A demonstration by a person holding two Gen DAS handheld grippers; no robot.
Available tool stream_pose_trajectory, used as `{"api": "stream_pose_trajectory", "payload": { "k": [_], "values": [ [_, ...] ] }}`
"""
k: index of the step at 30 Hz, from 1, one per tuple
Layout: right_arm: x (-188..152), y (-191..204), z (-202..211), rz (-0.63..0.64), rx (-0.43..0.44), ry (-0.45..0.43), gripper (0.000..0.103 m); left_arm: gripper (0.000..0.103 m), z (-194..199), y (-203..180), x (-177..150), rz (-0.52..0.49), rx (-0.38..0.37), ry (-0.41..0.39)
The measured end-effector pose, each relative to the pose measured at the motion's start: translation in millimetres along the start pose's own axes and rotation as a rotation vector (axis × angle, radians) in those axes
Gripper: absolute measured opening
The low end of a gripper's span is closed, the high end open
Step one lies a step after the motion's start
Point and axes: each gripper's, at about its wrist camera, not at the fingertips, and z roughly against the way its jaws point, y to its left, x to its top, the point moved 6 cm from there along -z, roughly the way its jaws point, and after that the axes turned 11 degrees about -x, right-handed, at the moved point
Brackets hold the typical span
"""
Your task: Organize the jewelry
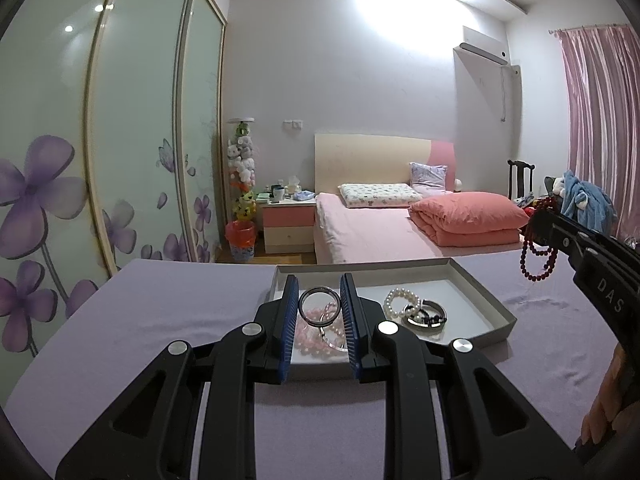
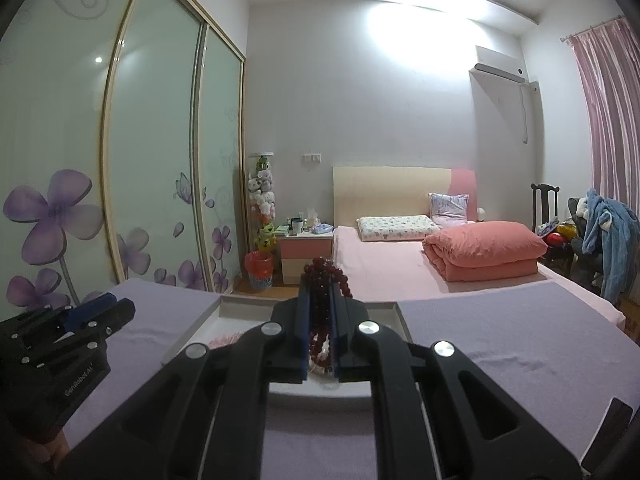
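Left gripper [image 1: 320,306] pinching a metal ring [image 1: 319,307]; right gripper [image 2: 320,320] clamping red beads [image 2: 322,312] — lower both slowly into the tray [image 1: 472,280], pearls [image 1: 401,302] at 3 o'clock of ring.

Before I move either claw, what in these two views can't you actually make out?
- Left wrist view: the pink bead strands in the tray are partly hidden by the left claw and its ring.
- Right wrist view: the right claw and its red beads block most of the tray.
- Nightstand items: too small to identify in either view.
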Motion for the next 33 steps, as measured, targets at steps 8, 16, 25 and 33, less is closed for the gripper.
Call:
{"api": "stream_pose_trajectory", "payload": {
  "k": [8,16,25,33],
  "values": [
    [-5.5,-0.8,-52.9,-0.032,0.027,0.089,0.009,0.023,-46.2,2.7,-1.7,0.032,-0.036,0.061],
    [-16.9,3.2,-104.7,-0.063,0.062,0.194,0.009,0.022,-88.0,4.8,-7.8,0.060,-0.072,0.130],
    [-38.0,4.1,-157.6,-0.140,0.117,0.369,0.029,0.030,-118.6,2.0,-14.8,0.084,-0.117,0.197],
    [-38.5,-21.2,-142.0,-0.207,0.082,0.364,0.041,0.051,-100.3,31.9,-3.9,0.166,-0.107,0.167]
  ]
}}
